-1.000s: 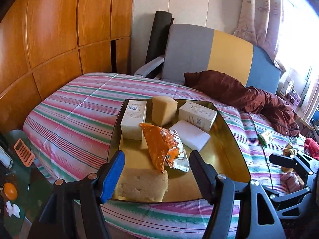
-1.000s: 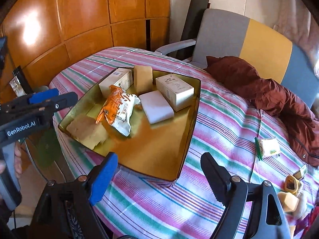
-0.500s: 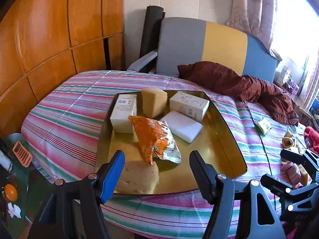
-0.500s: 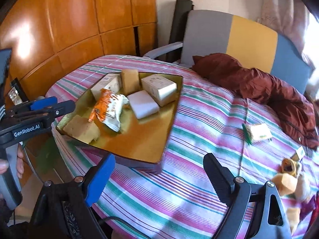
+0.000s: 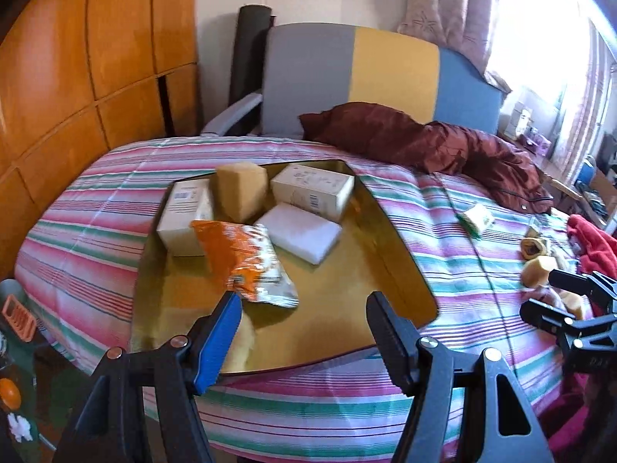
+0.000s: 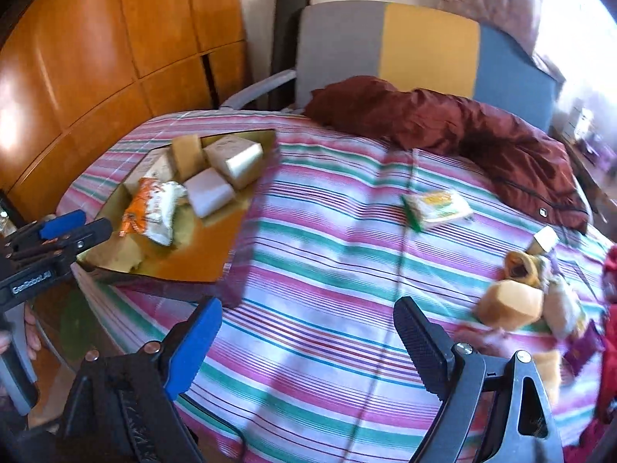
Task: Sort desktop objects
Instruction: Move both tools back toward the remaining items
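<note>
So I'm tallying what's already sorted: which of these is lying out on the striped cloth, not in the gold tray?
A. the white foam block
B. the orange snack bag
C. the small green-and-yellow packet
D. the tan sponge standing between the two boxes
C: the small green-and-yellow packet lies on the striped cloth, well clear of the gold tray, which holds the other three.

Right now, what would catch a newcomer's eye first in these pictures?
A shiny gold tray on the striped bedspread, holding an orange snack bag, white boxes and sponges. Behind it a dark red quilt is heaped against the grey, yellow and blue headboard. Small items, including a yellow sponge, lie loose further right.
</note>
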### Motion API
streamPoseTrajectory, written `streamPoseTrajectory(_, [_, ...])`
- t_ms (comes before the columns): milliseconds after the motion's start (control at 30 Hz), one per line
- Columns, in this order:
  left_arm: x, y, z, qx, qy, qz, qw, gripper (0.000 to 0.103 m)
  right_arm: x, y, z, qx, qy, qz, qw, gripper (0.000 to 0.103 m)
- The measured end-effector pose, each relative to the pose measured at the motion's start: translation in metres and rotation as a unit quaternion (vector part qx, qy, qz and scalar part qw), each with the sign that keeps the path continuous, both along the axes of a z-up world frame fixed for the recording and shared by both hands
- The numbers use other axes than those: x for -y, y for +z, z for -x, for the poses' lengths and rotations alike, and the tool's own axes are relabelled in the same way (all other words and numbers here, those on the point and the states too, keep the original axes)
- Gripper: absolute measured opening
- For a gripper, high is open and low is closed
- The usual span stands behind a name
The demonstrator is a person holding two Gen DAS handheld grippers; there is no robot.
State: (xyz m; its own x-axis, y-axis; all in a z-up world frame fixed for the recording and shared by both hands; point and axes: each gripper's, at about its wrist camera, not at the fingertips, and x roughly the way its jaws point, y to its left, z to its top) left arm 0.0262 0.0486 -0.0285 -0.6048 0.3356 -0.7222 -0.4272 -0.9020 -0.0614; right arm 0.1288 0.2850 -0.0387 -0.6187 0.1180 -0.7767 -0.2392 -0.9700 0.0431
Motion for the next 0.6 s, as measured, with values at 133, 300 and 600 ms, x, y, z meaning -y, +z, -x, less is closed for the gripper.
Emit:
streamPoseTrajectory(133, [-0.010, -0.002, -0.002, 0.010, -0.022, -0.014, 0.9996, 0.068, -0.024, 0.002, -0.013, 0.009, -0.034, 0.001, 0.999, 0.092])
streamPoseTrajectory(300, [-0.021, -0.009, -0.004, 0.021, -0.045, -0.011, 0.9987, 0.068, -0.061, 0.005, -0.037, 0.021, -0.086, 0.006, 0.996, 0.092])
streamPoseTrajectory(600, [-0.034, -0.013, -0.008, 0.029, -0.070, -0.004, 0.9971, 0.068, -0.157, 0.018, -0.102, 0.017, -0.227, 0.085, 0.970, 0.091])
